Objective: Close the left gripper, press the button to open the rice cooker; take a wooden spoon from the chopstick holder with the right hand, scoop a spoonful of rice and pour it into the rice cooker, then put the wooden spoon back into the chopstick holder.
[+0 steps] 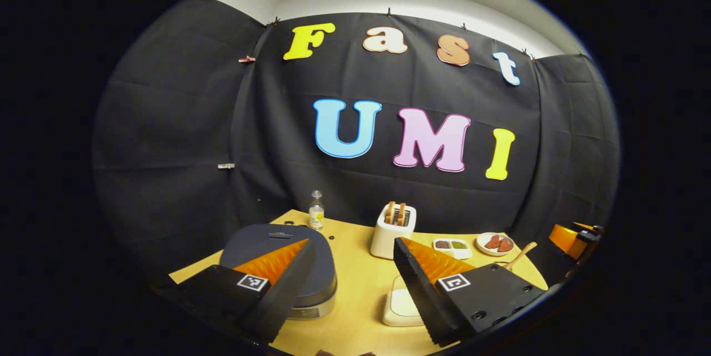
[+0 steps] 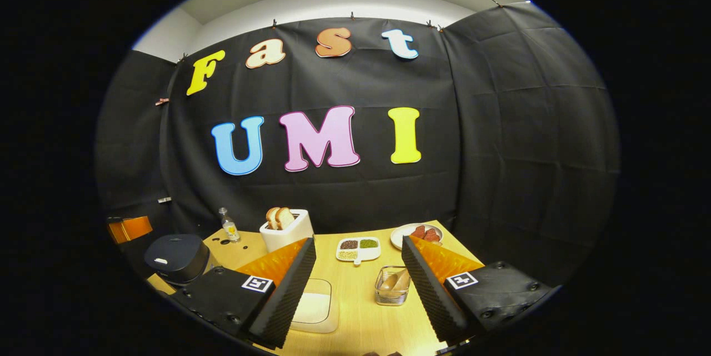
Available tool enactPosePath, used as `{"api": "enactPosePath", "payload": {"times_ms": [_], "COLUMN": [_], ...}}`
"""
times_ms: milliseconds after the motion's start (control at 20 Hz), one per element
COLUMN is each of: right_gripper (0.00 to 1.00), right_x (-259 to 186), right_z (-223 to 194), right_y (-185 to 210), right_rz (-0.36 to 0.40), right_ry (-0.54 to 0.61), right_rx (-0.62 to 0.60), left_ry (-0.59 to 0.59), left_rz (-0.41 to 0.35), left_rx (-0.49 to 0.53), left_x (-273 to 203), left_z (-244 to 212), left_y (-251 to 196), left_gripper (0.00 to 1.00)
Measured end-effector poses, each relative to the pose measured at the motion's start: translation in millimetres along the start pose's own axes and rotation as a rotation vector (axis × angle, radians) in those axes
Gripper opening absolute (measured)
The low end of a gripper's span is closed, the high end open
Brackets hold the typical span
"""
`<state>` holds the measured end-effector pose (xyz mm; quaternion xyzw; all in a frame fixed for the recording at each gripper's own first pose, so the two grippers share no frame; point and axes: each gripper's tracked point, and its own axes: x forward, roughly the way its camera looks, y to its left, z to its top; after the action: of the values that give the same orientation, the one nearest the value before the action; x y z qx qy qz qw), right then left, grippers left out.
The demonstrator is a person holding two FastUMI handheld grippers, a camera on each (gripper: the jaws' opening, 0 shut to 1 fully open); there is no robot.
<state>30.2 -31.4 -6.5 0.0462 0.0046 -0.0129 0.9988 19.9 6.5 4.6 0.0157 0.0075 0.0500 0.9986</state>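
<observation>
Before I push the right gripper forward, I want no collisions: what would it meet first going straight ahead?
Likely the wire chopstick holder with the wooden spoon, lying between the open right gripper's fingers; depth is uncertain.

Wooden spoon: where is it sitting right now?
In the right gripper view the wooden spoon lies in the chopstick holder, between that gripper's open fingers, just in front of the divided dish.

Rice cooker (image 1: 300,267) front and button behind left tongs' finger (image 1: 278,289).
</observation>
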Motion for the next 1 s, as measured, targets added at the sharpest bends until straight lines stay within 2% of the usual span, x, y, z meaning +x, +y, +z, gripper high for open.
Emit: {"api": "enactPosePath", "payload": {"times_ms": [150, 250, 350, 400, 450, 500, 550, 600, 700, 850, 1000], "right_gripper": [0.97, 0.98, 0.98, 0.98, 0.98, 0.98, 0.98, 0.98, 0.98, 0.98, 0.98], "right_x": [3, 5, 6, 6, 6, 6, 6, 4, 3, 3, 1], "right_z": [-4, -5, -8, -8, -8, -9, -11, -13, -16, -19, -22], "right_y": [8, 12, 15, 16, 17, 17, 18, 19, 17, 10, 5], "right_rz": [0.028, 0.04, 0.053, 0.057, 0.06, 0.064, 0.067, 0.07, 0.07, 0.055, 0.04], "right_ry": [0.007, 0.009, 0.019, 0.021, 0.022, 0.024, 0.028, 0.033, 0.044, 0.054, 0.063], "right_rx": [0.004, 0.003, 0.001, -0.003, -0.007, -0.008, -0.01, -0.012, -0.014, 0.0, 0.008], "left_ry": [0.019, 0.045, 0.072, 0.094, 0.123, 0.15, 0.177, 0.201, 0.247, 0.327, 0.398], "left_rz": [0.023, 0.035, 0.063, 0.081, 0.092, 0.104, 0.118, 0.127, 0.137, 0.144, 0.12], "left_rx": [-0.005, -0.018, -0.018, -0.02, -0.028, -0.038, -0.047, -0.057, -0.089, -0.111, -0.148], "left_x": [4, 7, 12, 15, 18, 20, 23, 25, 28, 33, 45], "left_z": [4, 2, -1, -5, -9, -15, -20, -26, -37, -57, -74], "left_y": [18, 34, 54, 63, 71, 81, 91, 97, 109, 124, 125], "left_gripper": [0.95, 0.87, 0.73, 0.61, 0.54, 0.39, 0.31, 0.16, 0.07, 0.07, 0.06]}}
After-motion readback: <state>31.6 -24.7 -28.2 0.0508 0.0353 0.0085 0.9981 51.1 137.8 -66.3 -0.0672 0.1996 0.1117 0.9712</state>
